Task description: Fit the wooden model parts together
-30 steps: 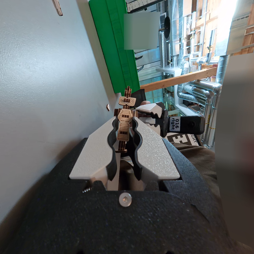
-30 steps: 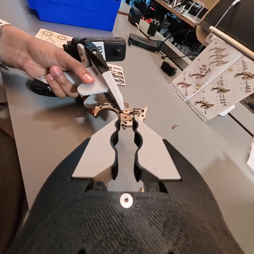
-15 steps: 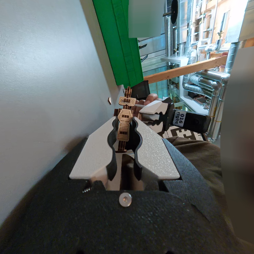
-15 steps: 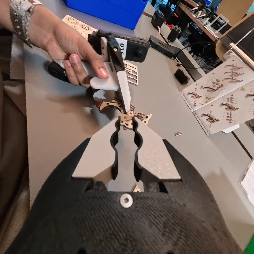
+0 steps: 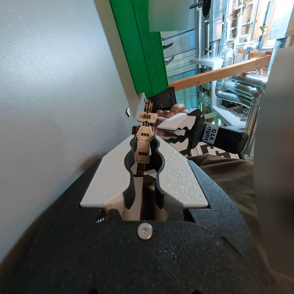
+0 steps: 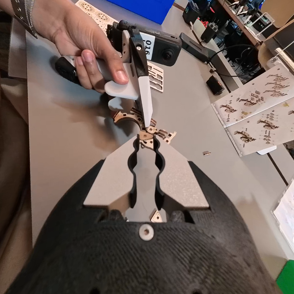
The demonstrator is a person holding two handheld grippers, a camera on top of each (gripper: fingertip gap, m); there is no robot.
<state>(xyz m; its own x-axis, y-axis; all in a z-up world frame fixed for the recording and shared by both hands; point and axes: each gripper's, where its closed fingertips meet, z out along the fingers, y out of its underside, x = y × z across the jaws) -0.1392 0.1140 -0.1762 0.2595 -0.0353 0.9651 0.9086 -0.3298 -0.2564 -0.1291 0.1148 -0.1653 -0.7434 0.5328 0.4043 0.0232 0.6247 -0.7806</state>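
left gripper (image 5: 144, 140) clamps wooden model (image 5: 144, 143) | right gripper (image 6: 146, 140) pinches its end

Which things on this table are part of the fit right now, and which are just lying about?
In the job:
- light laser-cut wooden model assembly, held by both
- left gripper, shut on it
- right gripper, shut on it

Lying about:
- small loose wooden chip on the grey table
- printed paper instruction sheets
- flat punched wooden parts sheet
- blue plastic bin
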